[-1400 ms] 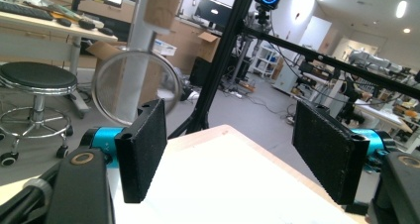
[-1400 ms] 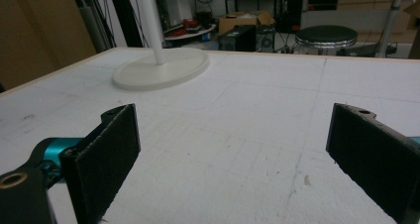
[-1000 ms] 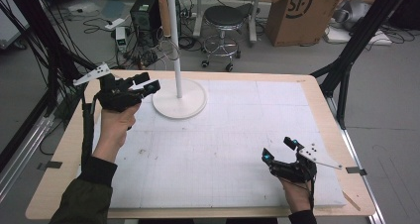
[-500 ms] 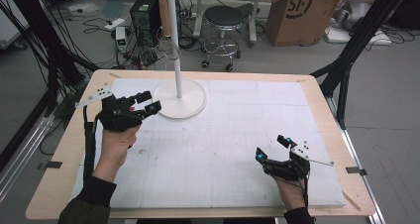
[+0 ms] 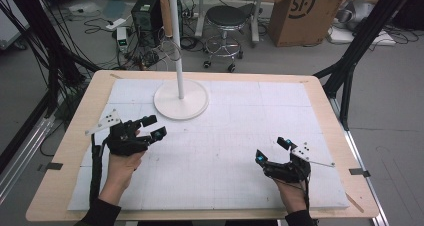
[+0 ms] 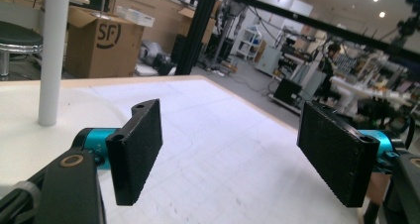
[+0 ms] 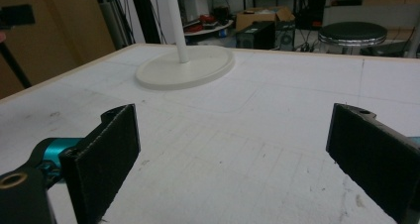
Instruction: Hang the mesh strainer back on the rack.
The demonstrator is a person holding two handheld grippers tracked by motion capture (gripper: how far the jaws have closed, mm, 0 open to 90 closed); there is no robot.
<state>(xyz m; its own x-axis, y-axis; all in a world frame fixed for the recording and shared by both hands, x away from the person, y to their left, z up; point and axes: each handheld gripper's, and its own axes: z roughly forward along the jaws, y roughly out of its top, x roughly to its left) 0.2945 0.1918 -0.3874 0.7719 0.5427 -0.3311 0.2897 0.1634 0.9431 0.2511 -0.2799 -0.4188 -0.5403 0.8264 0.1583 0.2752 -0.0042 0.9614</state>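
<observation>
Nearest, the right gripper [image 5: 272,149] rests low over the white tabletop [image 5: 240,136] at right, fingers spread, holding nothing. Farther left, the left gripper [image 5: 152,127] hovers with fingers spread, empty, just near of the white stand [image 5: 180,100]. Judging by this, no grasp has begun.

The left black two-jaw tool [image 5: 154,127] sits in the person's left hand [image 5: 120,161], jaws spread wide apart. The right black two-jaw tool [image 5: 272,150], in the right hand [image 5: 292,193], gapes likewise, holding nothing.
</observation>
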